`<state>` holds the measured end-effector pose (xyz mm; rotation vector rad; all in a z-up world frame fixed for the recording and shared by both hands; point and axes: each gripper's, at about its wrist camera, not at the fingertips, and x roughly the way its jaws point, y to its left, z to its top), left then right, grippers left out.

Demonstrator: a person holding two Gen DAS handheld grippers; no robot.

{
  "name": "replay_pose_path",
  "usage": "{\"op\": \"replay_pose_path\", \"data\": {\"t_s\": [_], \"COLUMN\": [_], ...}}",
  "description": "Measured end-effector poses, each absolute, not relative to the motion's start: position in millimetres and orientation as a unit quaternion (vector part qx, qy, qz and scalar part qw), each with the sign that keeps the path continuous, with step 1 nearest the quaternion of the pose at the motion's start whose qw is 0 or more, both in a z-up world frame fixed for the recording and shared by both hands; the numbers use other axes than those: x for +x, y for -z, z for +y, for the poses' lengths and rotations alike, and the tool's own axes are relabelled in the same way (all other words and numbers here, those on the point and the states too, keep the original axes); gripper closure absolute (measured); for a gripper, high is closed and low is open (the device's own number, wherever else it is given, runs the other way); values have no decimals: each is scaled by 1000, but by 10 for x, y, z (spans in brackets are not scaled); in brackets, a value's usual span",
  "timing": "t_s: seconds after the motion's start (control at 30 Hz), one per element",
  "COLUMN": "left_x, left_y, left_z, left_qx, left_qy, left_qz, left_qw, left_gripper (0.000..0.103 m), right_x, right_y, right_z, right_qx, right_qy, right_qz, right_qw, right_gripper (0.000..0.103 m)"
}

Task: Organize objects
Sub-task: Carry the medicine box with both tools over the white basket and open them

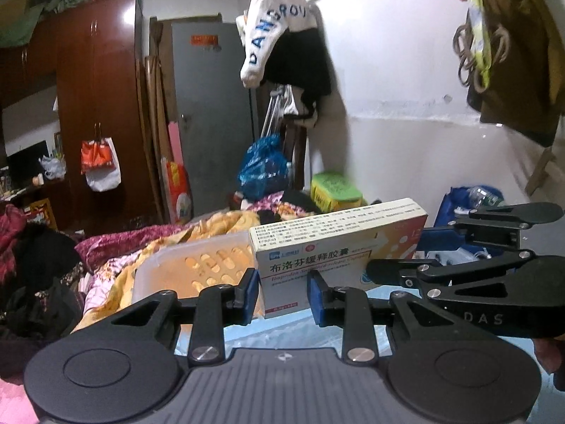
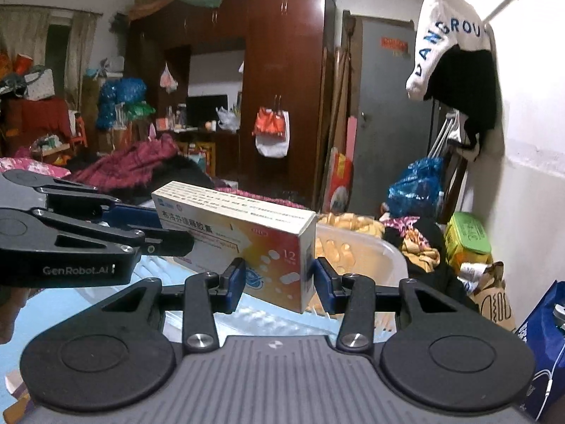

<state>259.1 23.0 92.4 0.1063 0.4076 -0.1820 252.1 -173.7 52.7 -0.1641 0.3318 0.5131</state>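
Both claws grip one medicine box [image 1: 339, 243], an ibuprofen sustained-release capsule carton, white with an orange-and-red printed face, held up in the air above the bed. In the left wrist view the left claw [image 1: 282, 291] is partly closed, its blue pads pressed against the box's lower left end; the right claw [image 1: 459, 268] reaches in from 3 o'clock and clamps the box's right end. In the right wrist view the right claw [image 2: 279, 282] is likewise partly closed with its pads on either side of the end marked "12", while the left claw [image 2: 148, 233] comes in from 9 o'clock onto the far end. The box sits tilted, long edge running roughly across both views.

Just behind the box, toward 12 o'clock, lies a translucent white plastic basket [image 1: 197, 268] with oval slots, resting on a yellow floral quilt [image 1: 219, 222]. A green tin [image 2: 466, 236] stands at 2 o'clock near the white wall [image 1: 406, 113], a blue plastic bag [image 1: 263, 166] beyond it
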Motion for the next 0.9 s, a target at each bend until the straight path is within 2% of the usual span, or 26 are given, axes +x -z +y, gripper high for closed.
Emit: {"op": "replay_pose_path", "data": {"t_s": [0.27, 0.33, 0.4, 0.43, 0.47, 0.5, 0.53, 0.73, 0.9], "left_x": [2790, 2771, 2723, 2676, 2616, 2538, 2478, 1641, 940], "left_y": [-802, -786, -809, -821, -838, -859, -885, -888, -595], "left_z": [292, 312, 355, 379, 405, 436, 443, 522, 470], "left_qx": [43, 37, 21, 20, 18, 14, 11, 14, 33], "left_qy": [84, 83, 88, 81, 75, 70, 70, 94, 103], "left_qz": [247, 243, 230, 221, 210, 198, 189, 134, 105], "left_qw": [965, 966, 969, 972, 975, 978, 979, 986, 989], "left_gripper": [68, 65, 44, 39, 30, 28, 28, 23, 23], "right_x": [2664, 2675, 2650, 2637, 2558, 2510, 2464, 1884, 1271], "right_y": [-513, -525, -564, -597, -622, -662, -694, -784, -516], "right_z": [-1656, -1661, -1690, -1707, -1741, -1762, -1801, -2130, -2443], "right_qx": [-99, -100, -95, -93, -94, -95, -95, -71, -27], "right_qy": [-240, -241, -245, -241, -229, -222, -216, -225, -260], "right_qz": [199, 201, 192, 185, 170, 155, 139, 104, 89], "right_qw": [945, 944, 946, 948, 954, 958, 962, 966, 961], "right_gripper": [57, 53, 42, 27, 21, 6, 0, 0, 0]}}
